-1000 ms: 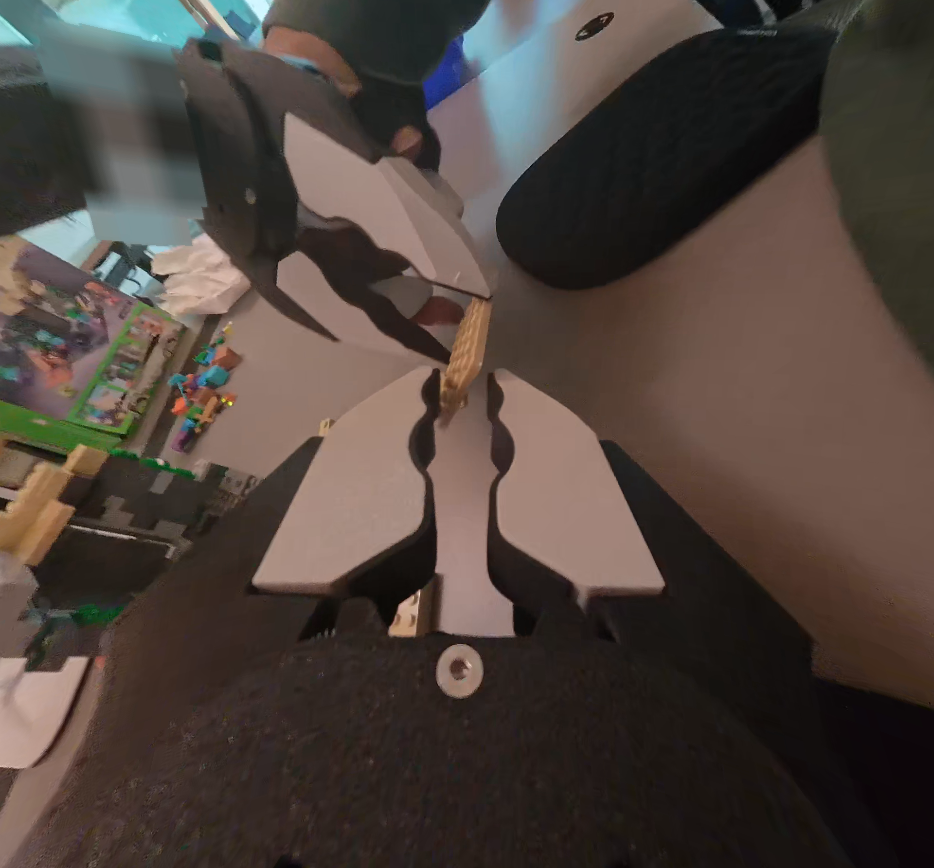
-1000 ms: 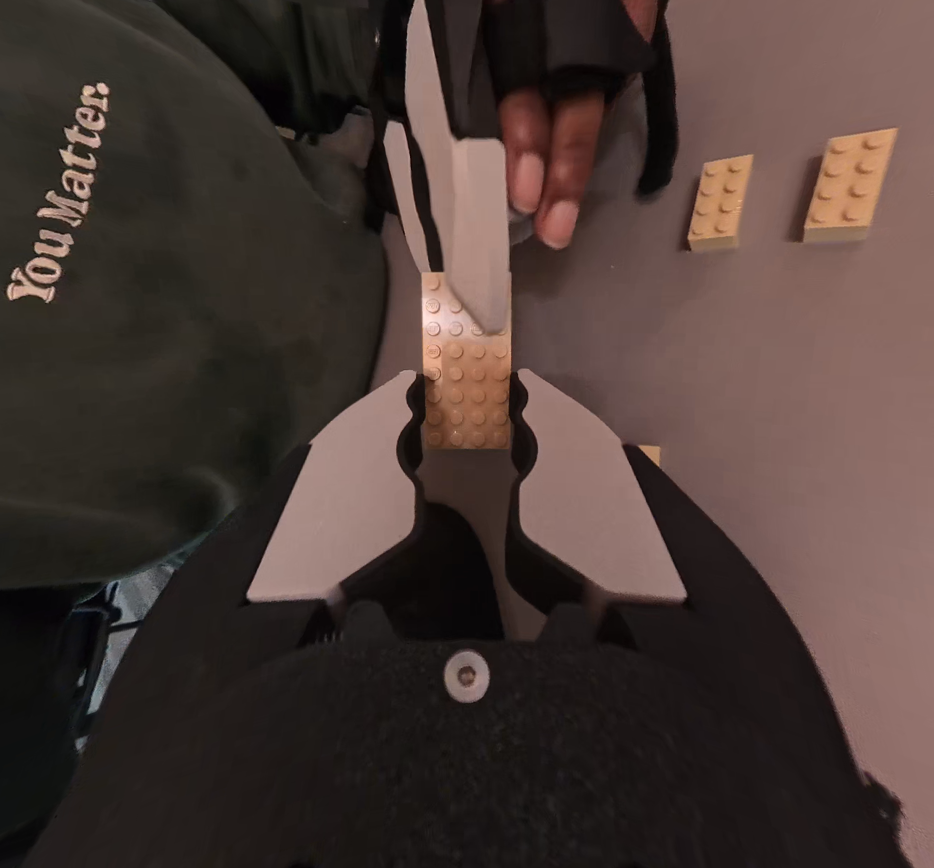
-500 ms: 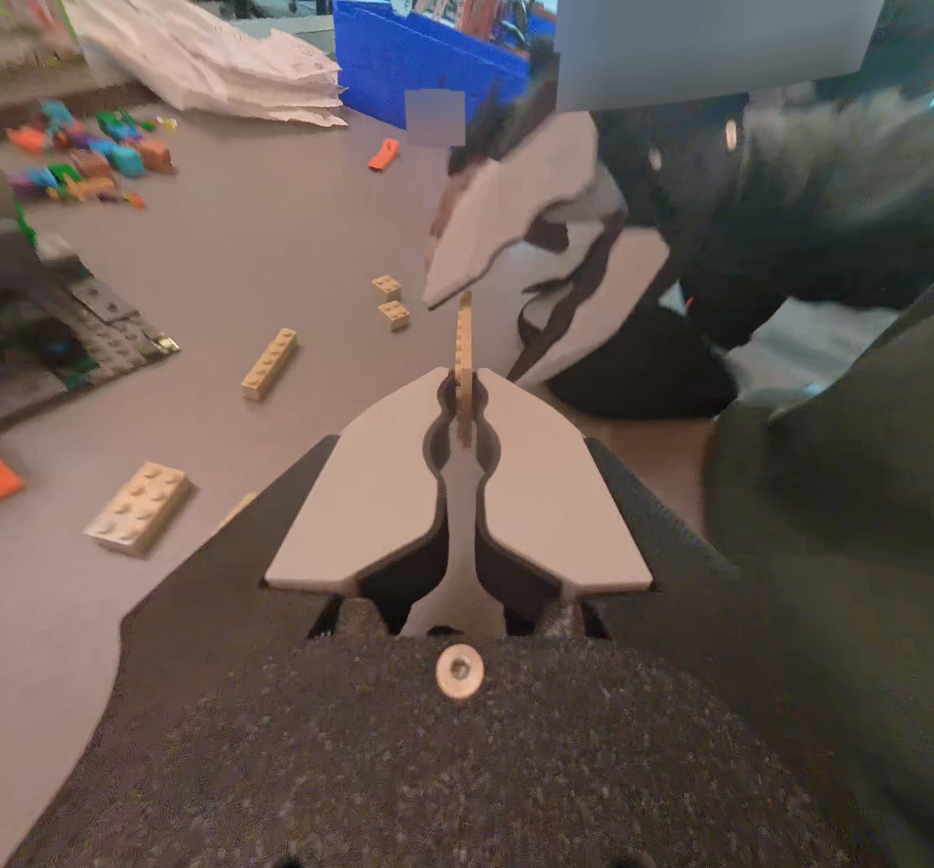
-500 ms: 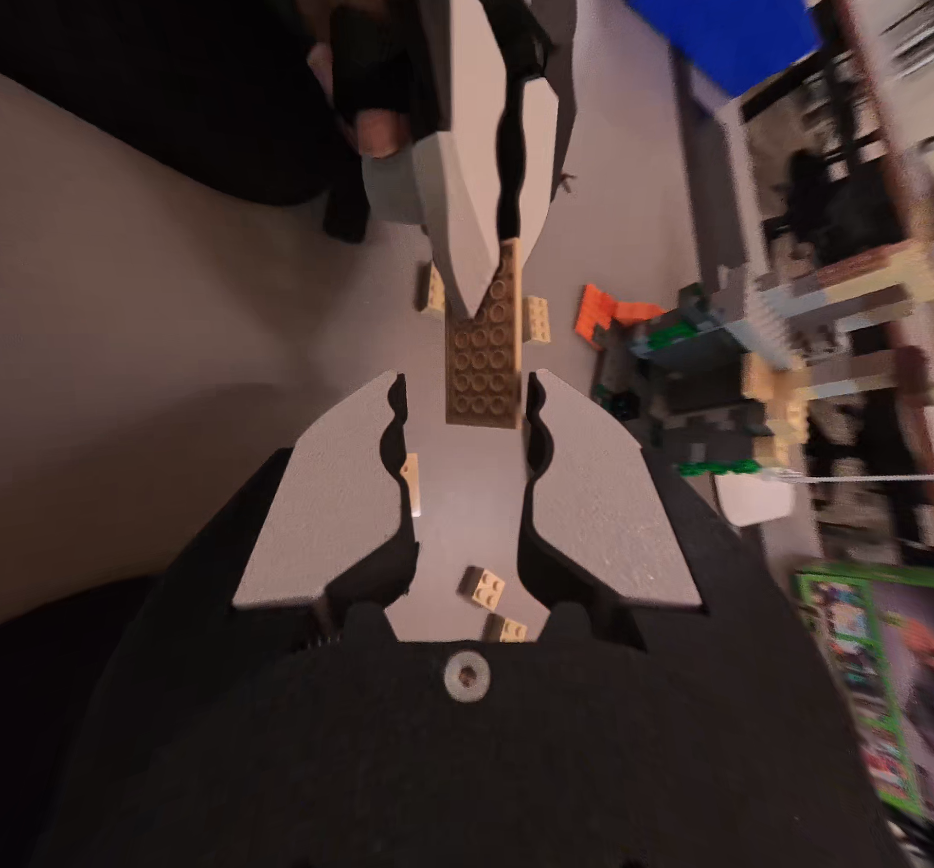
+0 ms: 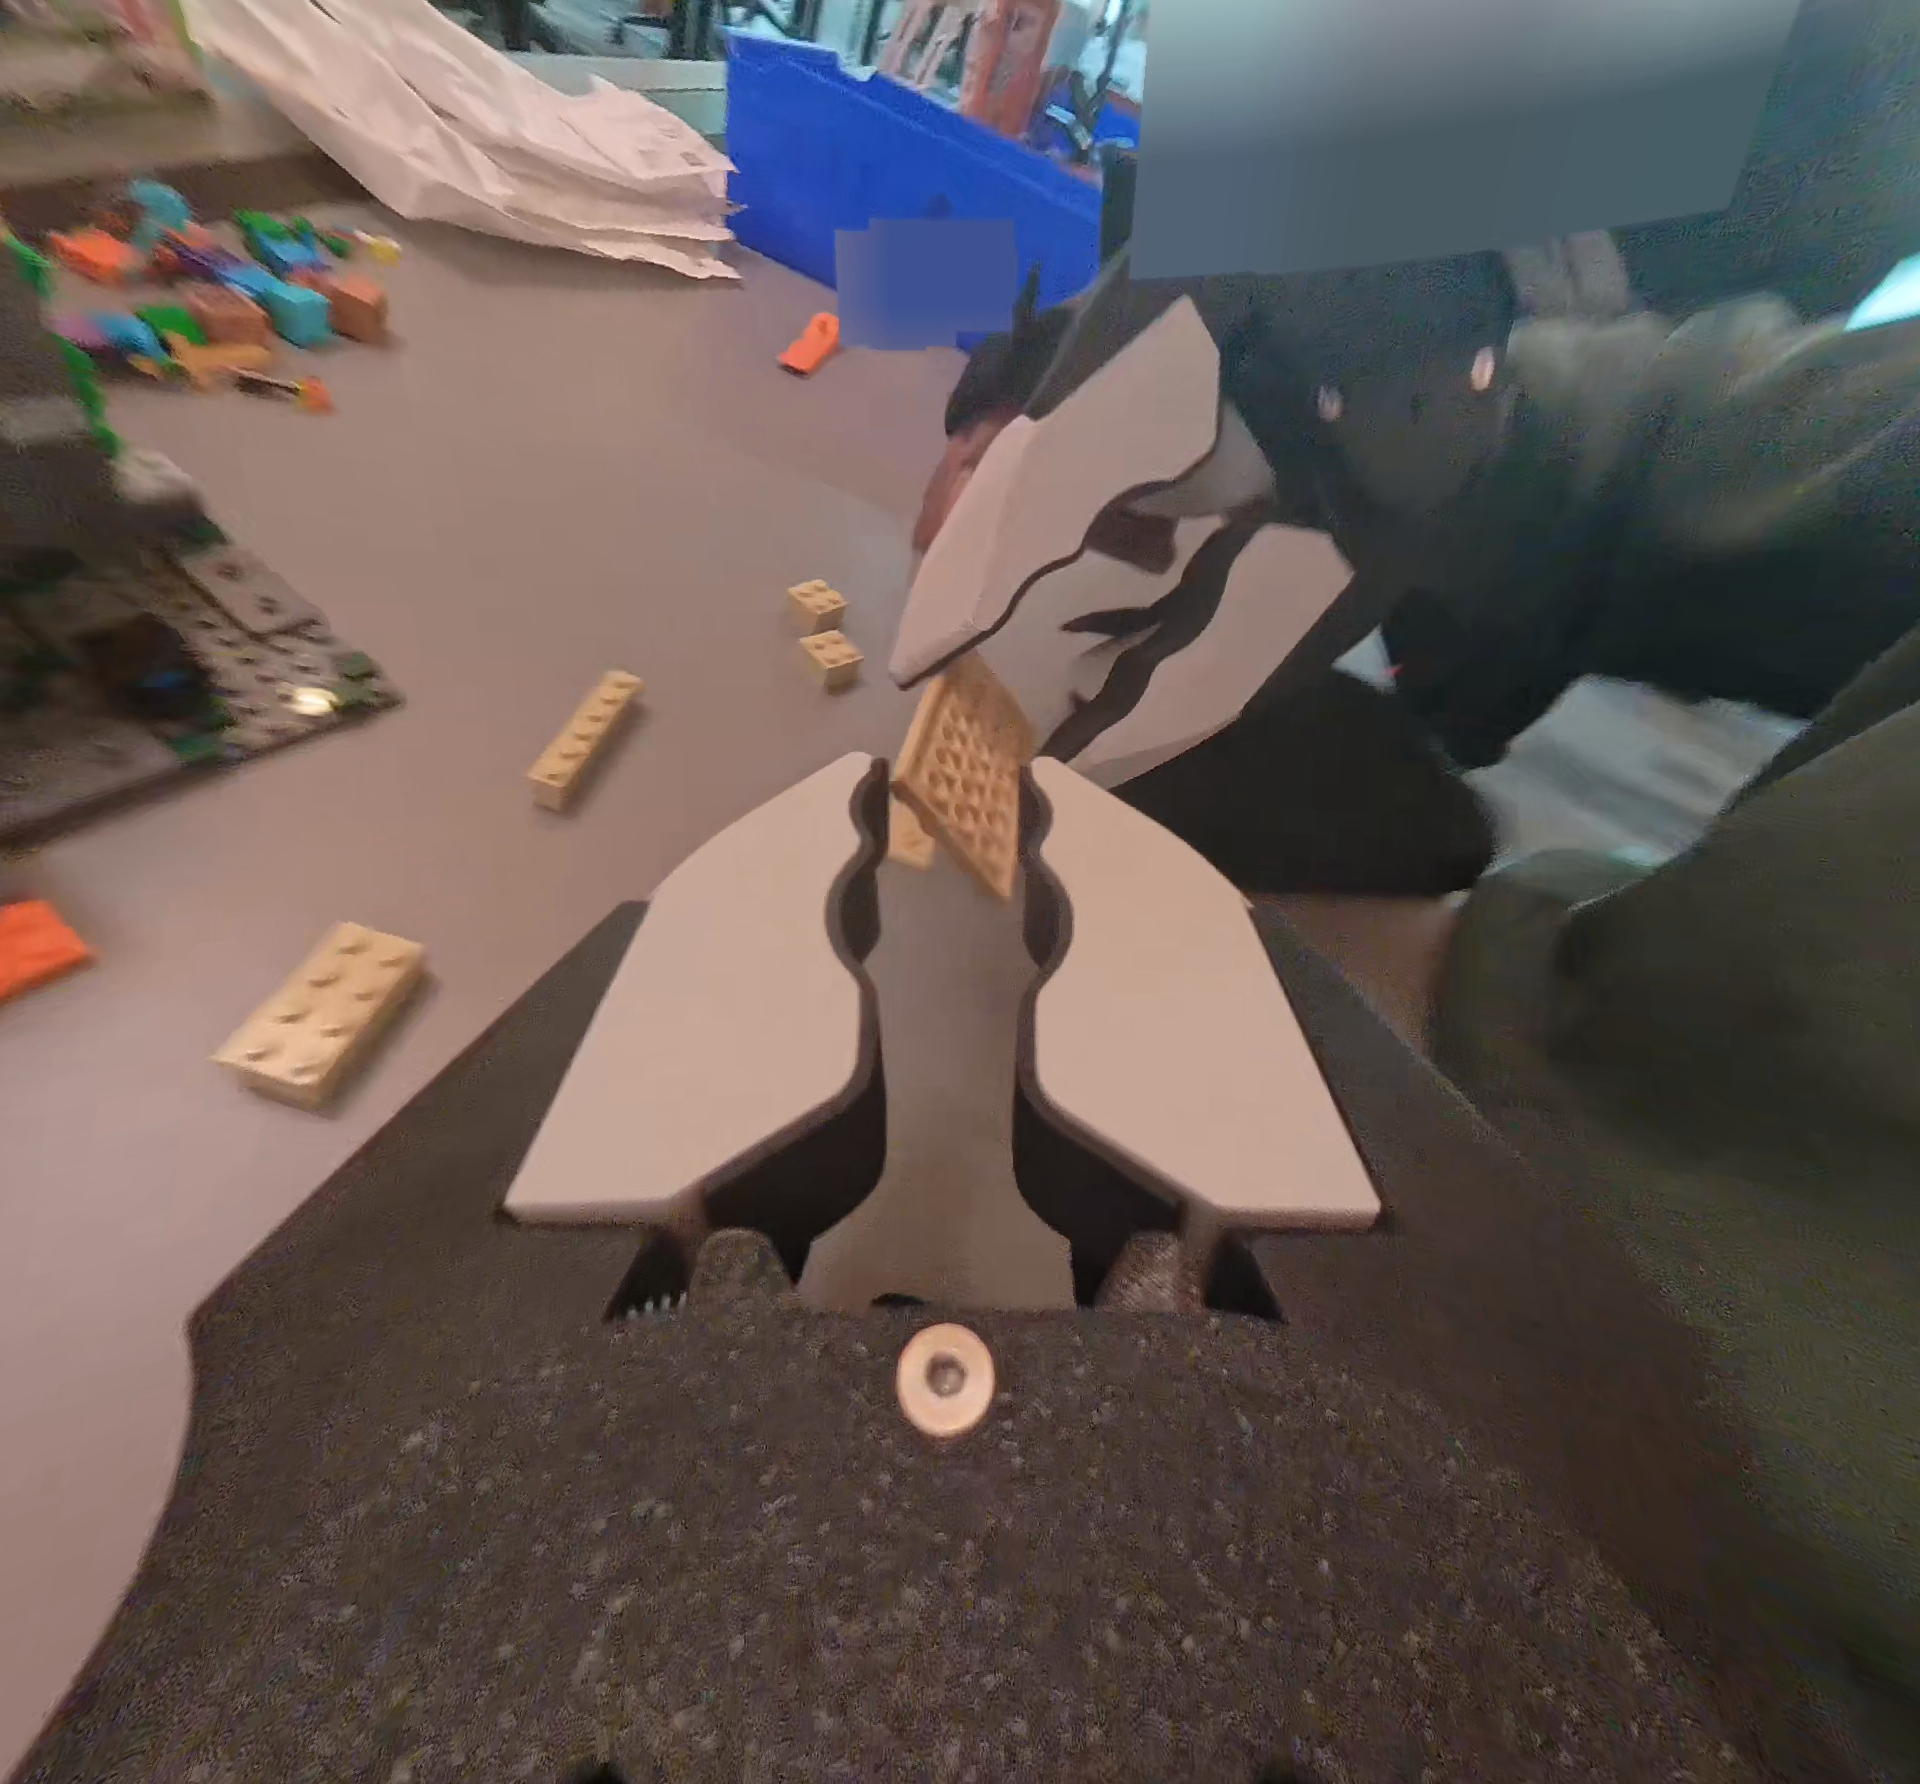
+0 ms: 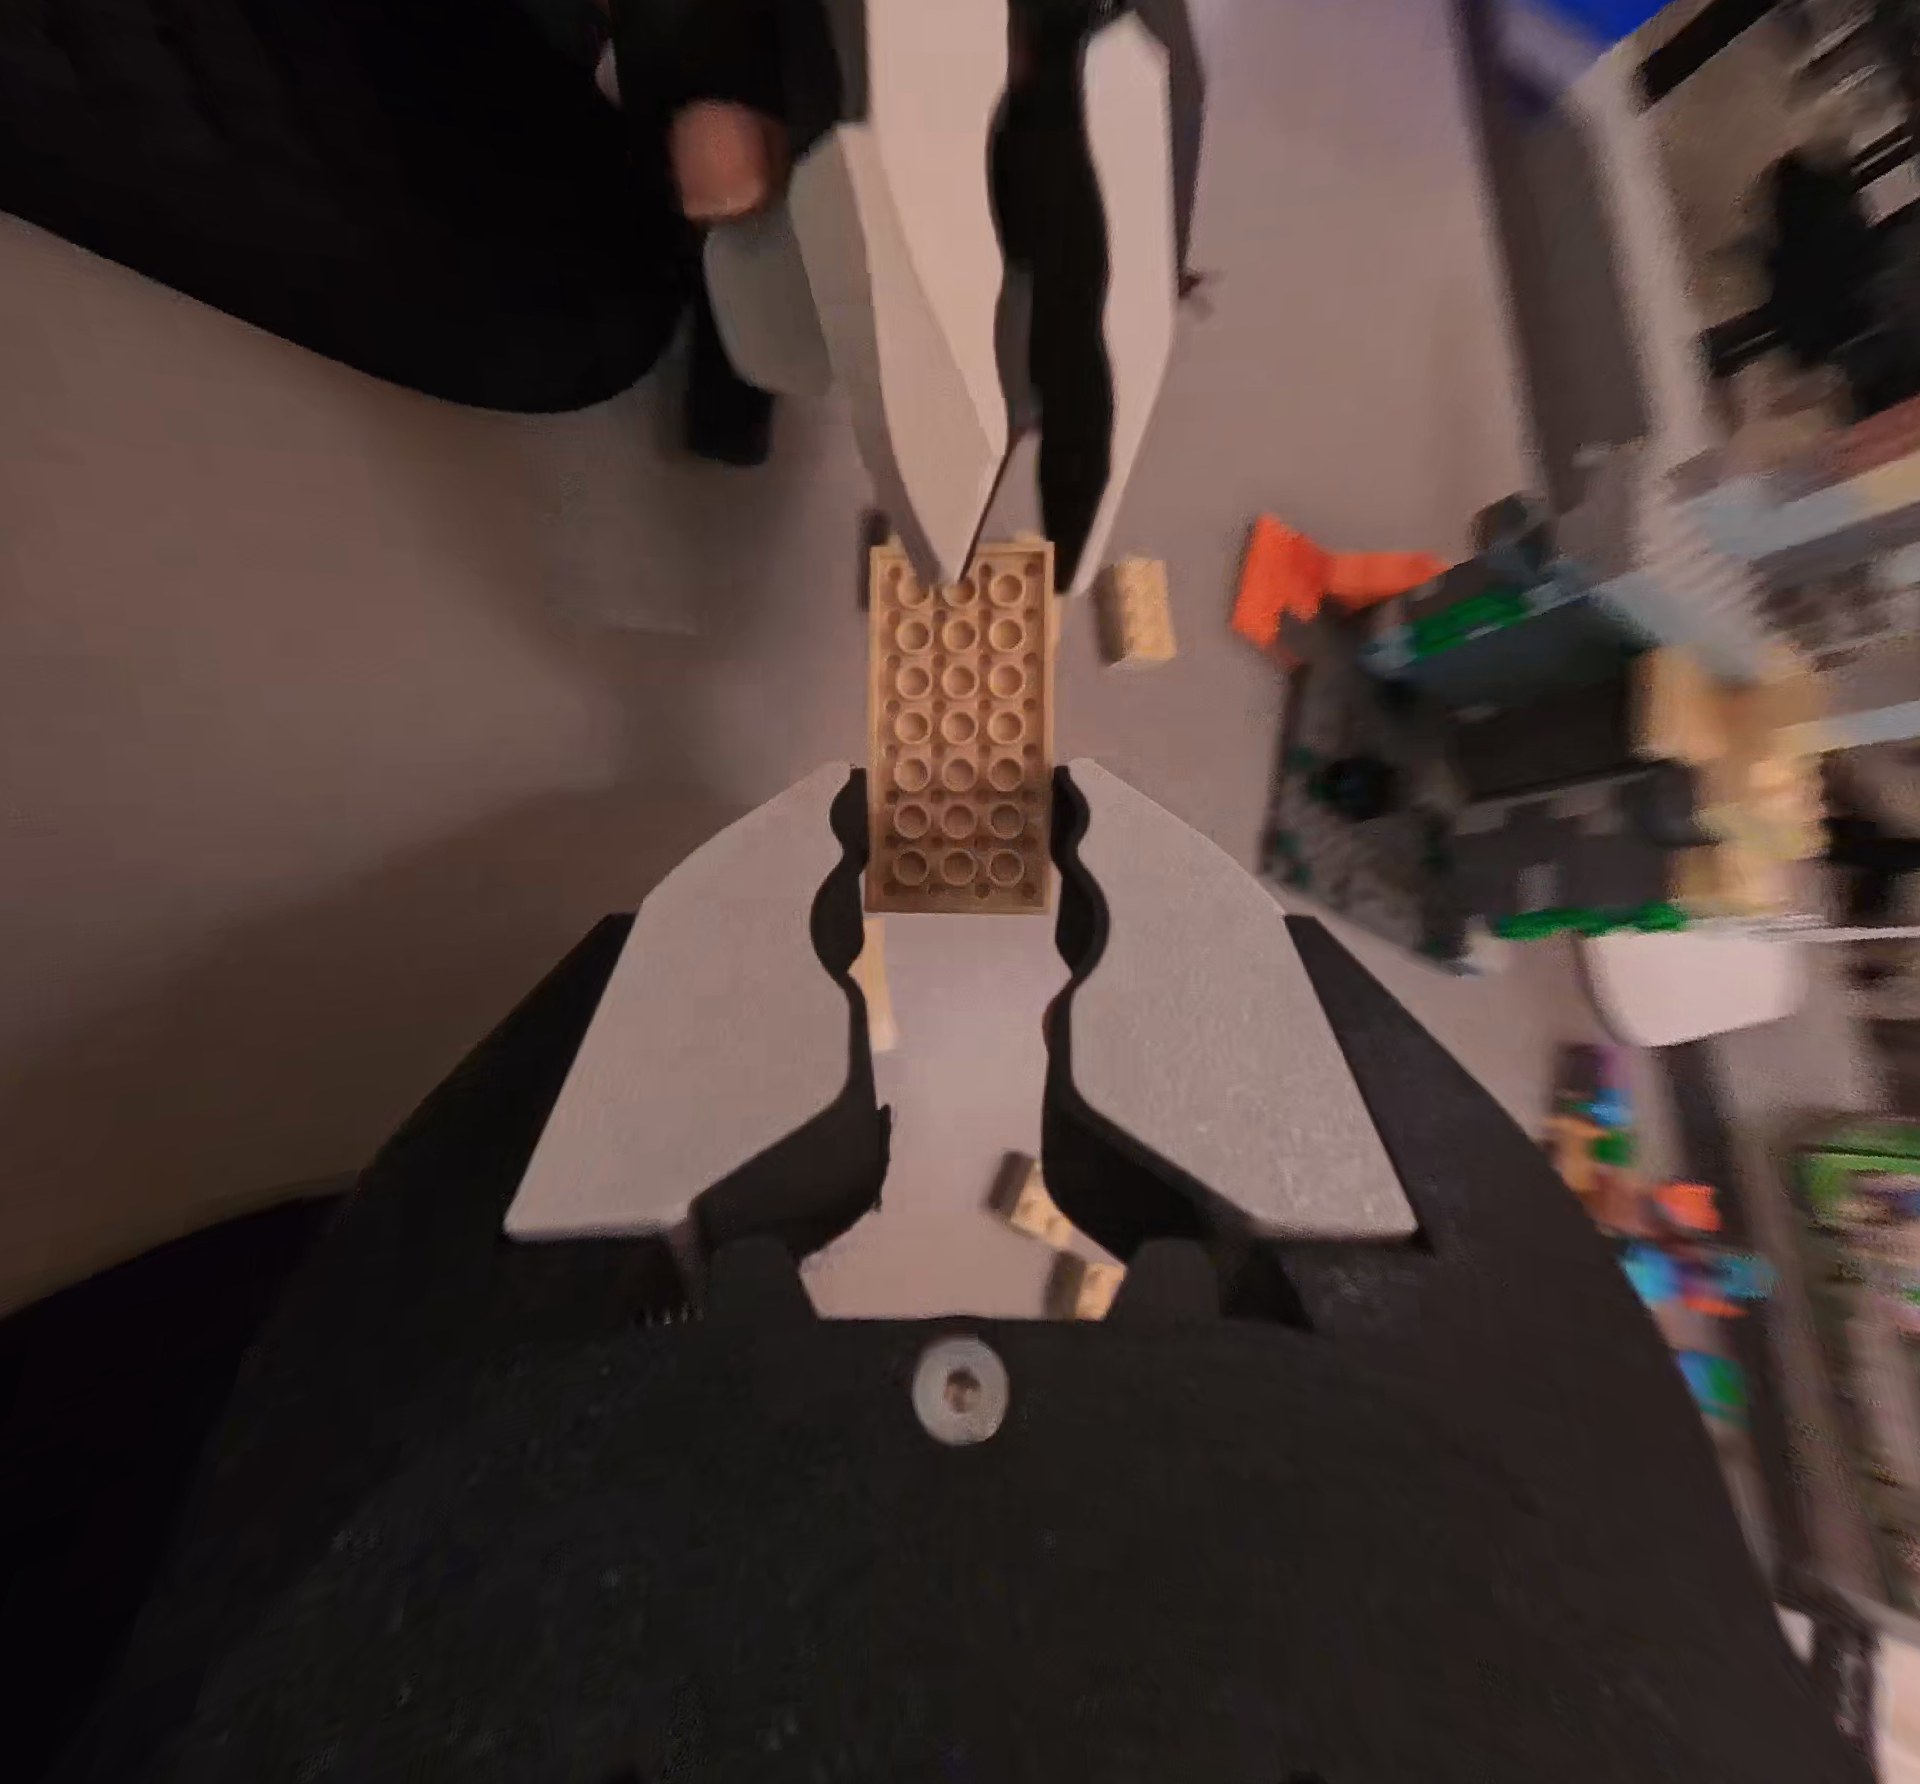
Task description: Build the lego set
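Note:
A tan lego plate (image 6: 958, 695) hangs in the air over the grey table (image 5: 499, 508). My right gripper (image 6: 956, 799) is shut on its two long edges at the near end. In the left wrist view the plate (image 5: 961, 768) sits tilted in the gap between the tips of my left gripper (image 5: 945, 789), whose jaws stand apart. The right gripper (image 5: 977, 711) reaches in from the upper right and meets the plate's far end. In the right wrist view the left gripper (image 6: 1023, 571) points down at the plate's far end, jaws apart.
Loose tan bricks (image 5: 322, 1012) (image 5: 587, 737) (image 5: 826, 633) lie on the table. A partly built dark model (image 5: 156, 654) (image 6: 1455, 799) stands to the left. Farther back are a pile of coloured pieces (image 5: 208, 300), white paper bags (image 5: 468, 124), a blue bin (image 5: 883, 165) and an orange piece (image 5: 808, 347). My two grippers' fingertips are within a few centimetres of each other. The partly built dark model (image 5: 156, 654) is about equally far from each gripper, around 15 cm. The right camera catches it too, in the right wrist view (image 6: 1364, 789).
My left gripper, shut on the plate half a second ago, has opened. My right gripper has closed onto the plate's edges. The plate has turned in the left wrist view.

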